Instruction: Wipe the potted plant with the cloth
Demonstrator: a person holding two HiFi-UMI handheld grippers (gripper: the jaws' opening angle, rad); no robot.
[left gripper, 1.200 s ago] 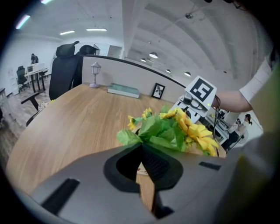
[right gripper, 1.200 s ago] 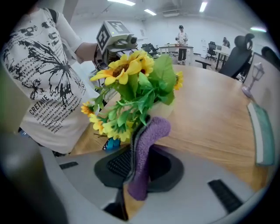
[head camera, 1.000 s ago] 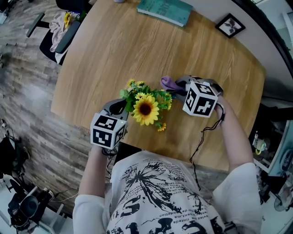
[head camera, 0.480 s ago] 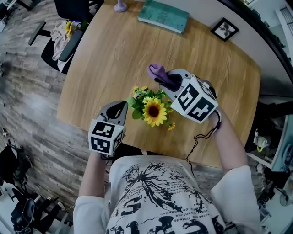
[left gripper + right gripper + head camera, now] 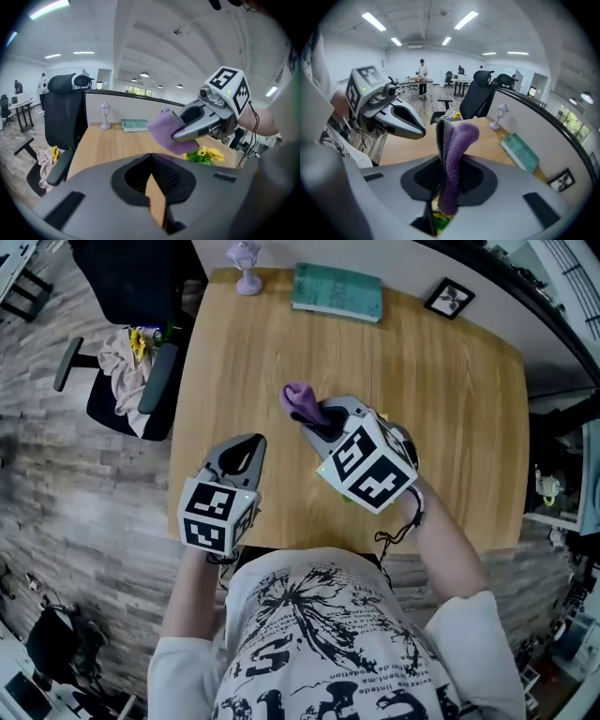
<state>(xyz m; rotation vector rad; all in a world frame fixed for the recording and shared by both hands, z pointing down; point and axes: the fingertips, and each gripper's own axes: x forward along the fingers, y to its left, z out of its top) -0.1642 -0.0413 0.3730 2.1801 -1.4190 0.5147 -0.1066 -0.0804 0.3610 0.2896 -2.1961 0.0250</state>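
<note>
Over the table point(image 5: 450, 381), cloth point(image 5: 300, 399) pinched in right gripper point(image 5: 316, 421); plant point(image 5: 208, 153) below.

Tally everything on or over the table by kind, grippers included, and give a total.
grippers: 2 (left gripper, right gripper)
cloth: 1
potted plant: 1
book: 1
picture frame: 1
small lamp: 1
Total: 7
</note>
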